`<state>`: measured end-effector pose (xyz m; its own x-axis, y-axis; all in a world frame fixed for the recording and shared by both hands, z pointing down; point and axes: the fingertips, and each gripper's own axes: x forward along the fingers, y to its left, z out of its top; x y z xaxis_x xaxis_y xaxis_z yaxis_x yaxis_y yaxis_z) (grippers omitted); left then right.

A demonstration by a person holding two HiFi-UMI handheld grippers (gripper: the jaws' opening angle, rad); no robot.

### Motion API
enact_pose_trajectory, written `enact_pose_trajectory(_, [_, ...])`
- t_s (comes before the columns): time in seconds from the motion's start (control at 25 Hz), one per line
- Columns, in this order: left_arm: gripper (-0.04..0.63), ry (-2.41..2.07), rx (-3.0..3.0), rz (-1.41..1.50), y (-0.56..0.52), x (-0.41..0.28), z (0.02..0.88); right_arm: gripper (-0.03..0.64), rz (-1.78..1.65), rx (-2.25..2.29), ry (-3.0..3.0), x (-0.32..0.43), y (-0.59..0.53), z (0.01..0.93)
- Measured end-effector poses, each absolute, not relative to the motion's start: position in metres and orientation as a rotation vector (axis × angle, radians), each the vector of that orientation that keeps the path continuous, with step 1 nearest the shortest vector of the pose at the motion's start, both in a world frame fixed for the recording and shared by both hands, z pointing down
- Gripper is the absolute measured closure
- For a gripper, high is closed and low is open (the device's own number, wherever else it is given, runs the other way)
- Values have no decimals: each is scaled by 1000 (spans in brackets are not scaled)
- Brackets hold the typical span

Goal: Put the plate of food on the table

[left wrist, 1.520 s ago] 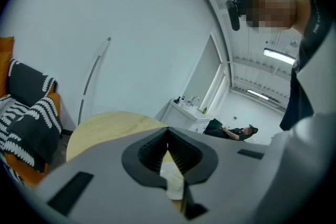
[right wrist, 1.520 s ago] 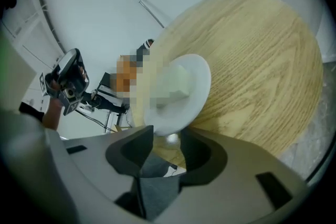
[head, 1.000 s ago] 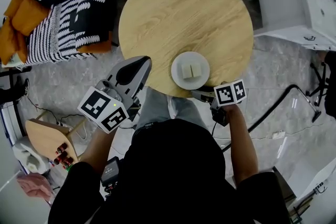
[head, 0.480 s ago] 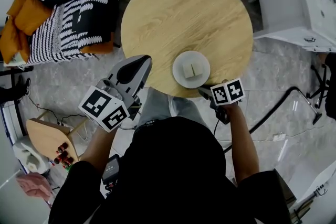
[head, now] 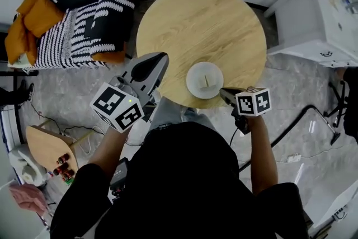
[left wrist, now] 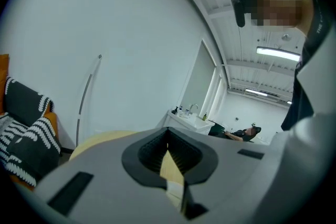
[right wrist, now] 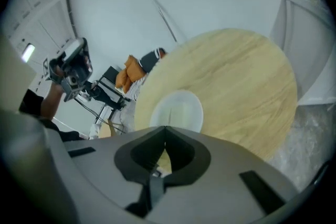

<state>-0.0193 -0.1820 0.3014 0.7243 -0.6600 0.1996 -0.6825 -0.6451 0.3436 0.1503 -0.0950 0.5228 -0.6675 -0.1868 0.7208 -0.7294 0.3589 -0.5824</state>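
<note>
A white plate [head: 205,80] with two pale pieces of food rests on the round wooden table [head: 201,25], close to its near edge. My right gripper [head: 223,91] is shut with nothing between its jaws, its tip just off the plate's near right rim. The right gripper view shows the plate [right wrist: 177,109] on the table [right wrist: 241,76] beyond my right gripper [right wrist: 165,129]. My left gripper [head: 161,57] hovers by the table's left near edge, shut and holding nothing. In the left gripper view my left gripper [left wrist: 168,135] has its jaws together, with the table [left wrist: 100,139] behind.
A seat with striped and orange cushions [head: 78,14] stands left of the table. At the right is a white cabinet [head: 319,14]. A small wooden stool [head: 47,145] with bottles is at the lower left. A black cable [head: 296,117] runs over the marble floor.
The right gripper has shut and its tip now sits off the plate's rim. The plate stays on the table. The head view has shifted slightly.
</note>
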Motion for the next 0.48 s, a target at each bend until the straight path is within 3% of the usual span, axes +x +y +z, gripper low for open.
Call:
enact_pose_trajectory(0.28, [588,-1121,2654,24,-181,-14,249,607,871,1302,-2490,171,-165,367])
enact_pose_trajectory(0.48, [588,-1150,2678,-14,-177,-14,224,607,667,1569,-2541,202,-171,306])
